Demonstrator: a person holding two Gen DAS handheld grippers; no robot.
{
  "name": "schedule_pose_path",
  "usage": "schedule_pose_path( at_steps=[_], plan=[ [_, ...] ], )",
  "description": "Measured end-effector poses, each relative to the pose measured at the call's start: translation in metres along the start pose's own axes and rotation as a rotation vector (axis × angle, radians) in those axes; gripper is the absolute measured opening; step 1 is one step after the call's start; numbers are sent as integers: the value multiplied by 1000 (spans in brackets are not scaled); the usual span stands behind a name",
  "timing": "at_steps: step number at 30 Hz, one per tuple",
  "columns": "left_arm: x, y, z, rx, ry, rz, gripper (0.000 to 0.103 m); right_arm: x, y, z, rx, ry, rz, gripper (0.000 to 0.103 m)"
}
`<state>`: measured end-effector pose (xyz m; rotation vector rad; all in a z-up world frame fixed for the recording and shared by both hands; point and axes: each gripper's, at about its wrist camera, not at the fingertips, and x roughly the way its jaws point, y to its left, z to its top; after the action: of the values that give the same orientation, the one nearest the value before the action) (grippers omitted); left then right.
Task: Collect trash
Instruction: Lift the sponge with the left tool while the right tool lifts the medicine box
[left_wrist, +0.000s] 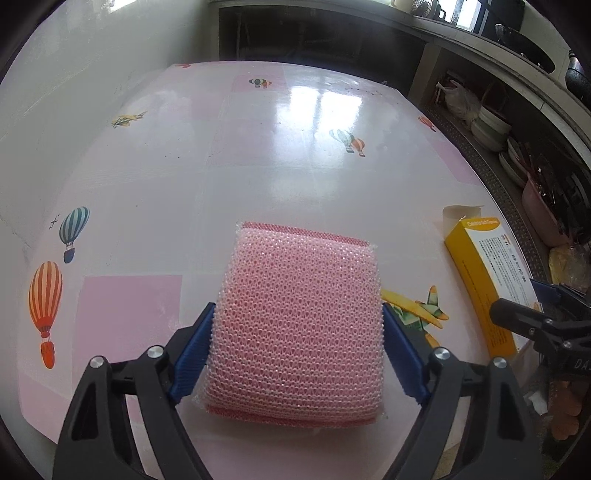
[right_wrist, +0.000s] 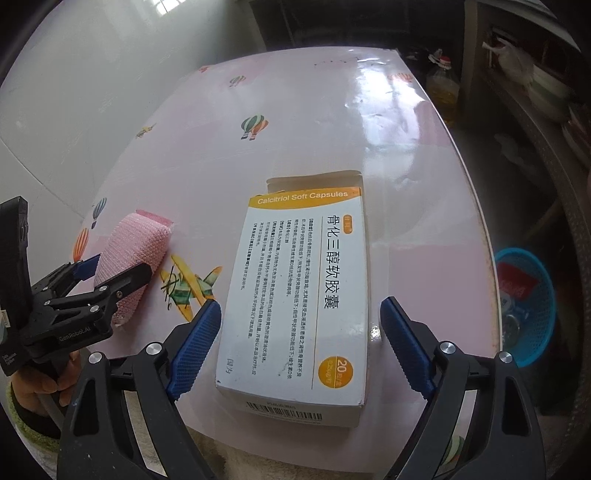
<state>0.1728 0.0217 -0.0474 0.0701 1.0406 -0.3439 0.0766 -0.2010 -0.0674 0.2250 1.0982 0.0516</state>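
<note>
Daylight glares off the glossy table (left_wrist: 321, 110); fisheye edges bend and darken.

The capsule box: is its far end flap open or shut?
Open. On the capsule box, lying flat on the table, the flap at the far end stands up, away from the printed face.

Two close, downward wrist views, sharing the table (left_wrist: 258, 147).
</note>
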Motion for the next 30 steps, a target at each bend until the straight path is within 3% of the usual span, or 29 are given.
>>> schedule_pose_path(
  at_steps=[3,10,16,23,30],
  plan=[
    [-4,-2,-5,-4,-1,-7,81,-1,0,-5,-4,2,-4,73],
    [-25,-2,-29,-72,49,-71,81,-9,3,-21,-38,25,33,73],
    [-33,-13,-34,-21,29,-25,84,-11,3,-29,-57,16,11,81],
    [-18,-27,-35,56,21,72,84,-12,4,-35,-42,11,-12,82],
    [-11,-30,-37,66,20,97,84,-10,5,-34,-66,4,-30,82]
  ],
)
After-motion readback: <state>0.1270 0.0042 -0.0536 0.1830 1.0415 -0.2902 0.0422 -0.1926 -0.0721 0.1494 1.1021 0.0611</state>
